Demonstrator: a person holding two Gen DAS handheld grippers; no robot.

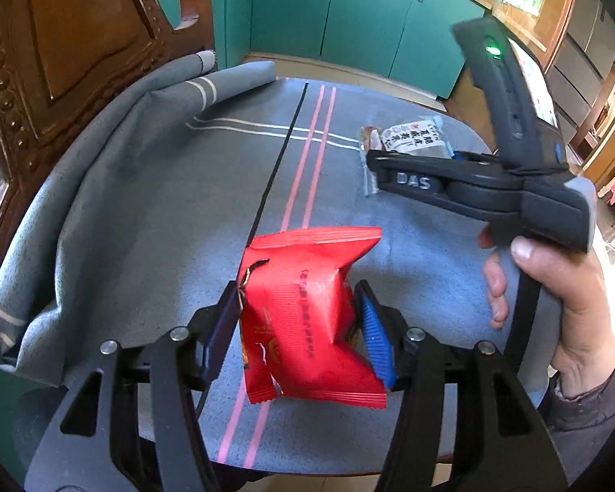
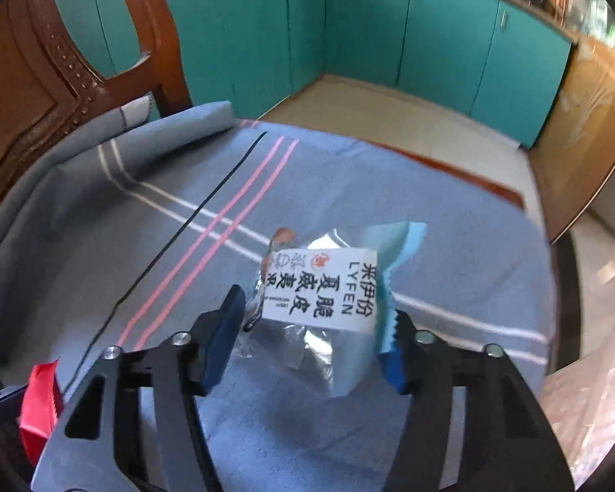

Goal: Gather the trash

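Note:
A crumpled red snack wrapper [image 1: 307,307] sits between the blue pads of my left gripper [image 1: 299,320], which is shut on it just above the cloth. The same red wrapper [image 2: 41,406] shows at the lower left of the right wrist view. A clear wrapper with a white label and light-blue edges [image 2: 328,295] lies on the cloth between the pads of my right gripper [image 2: 313,336], and both pads touch its sides. In the left wrist view a hand [image 1: 553,287] holds the right gripper [image 1: 373,168] low over that wrapper [image 1: 414,139].
A blue-grey cloth with pink and white stripes [image 1: 164,205] covers the seat and bunches up at the left and back. A carved wooden chair back [image 1: 61,61] rises at the left. Teal cabinets [image 2: 430,33] and a tiled floor [image 2: 389,115] lie beyond.

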